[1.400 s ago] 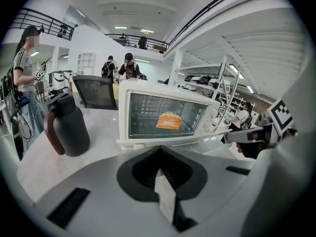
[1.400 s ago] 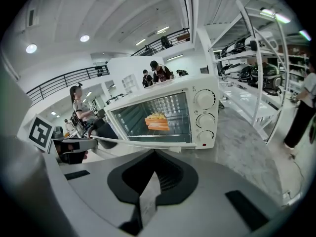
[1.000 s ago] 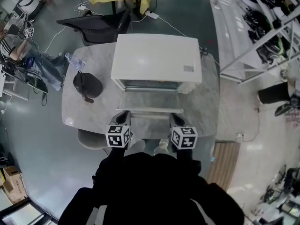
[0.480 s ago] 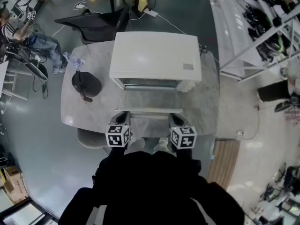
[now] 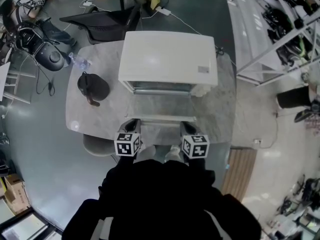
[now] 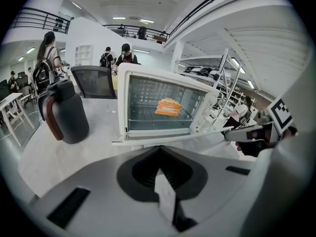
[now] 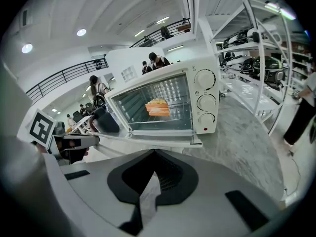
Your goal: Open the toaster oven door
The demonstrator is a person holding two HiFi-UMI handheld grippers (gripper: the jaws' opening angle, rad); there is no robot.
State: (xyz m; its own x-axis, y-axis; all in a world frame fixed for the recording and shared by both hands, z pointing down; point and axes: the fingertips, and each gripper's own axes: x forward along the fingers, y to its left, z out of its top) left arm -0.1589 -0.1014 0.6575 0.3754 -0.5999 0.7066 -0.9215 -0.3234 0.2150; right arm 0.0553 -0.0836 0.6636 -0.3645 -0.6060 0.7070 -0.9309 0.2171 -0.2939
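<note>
The white toaster oven (image 5: 168,58) stands at the back of the marble table (image 5: 222,109). Its glass door (image 5: 161,105) lies folded down flat toward me, with the handle edge (image 5: 161,119) nearest me. Orange toast (image 6: 169,106) (image 7: 157,107) rests on the rack inside. My left gripper (image 5: 132,123) (image 6: 159,174) hovers just in front of the door's left end, shut on nothing. Level with it, my right gripper (image 5: 186,125) (image 7: 154,177) is in front of the door's right end, also shut and empty. I cannot tell whether either touches the door.
A dark jug (image 5: 92,88) (image 6: 63,112) stands left of the oven, with a water bottle (image 5: 79,62) behind it. A black chair (image 5: 107,24) is beyond the table and metal shelving (image 5: 280,29) runs along the right. The oven's knobs (image 7: 206,98) are on its right side.
Both grippers and the lowered door stay almost where they were. The seated person at the upper left has gone from the head view, which shifted slightly.
</note>
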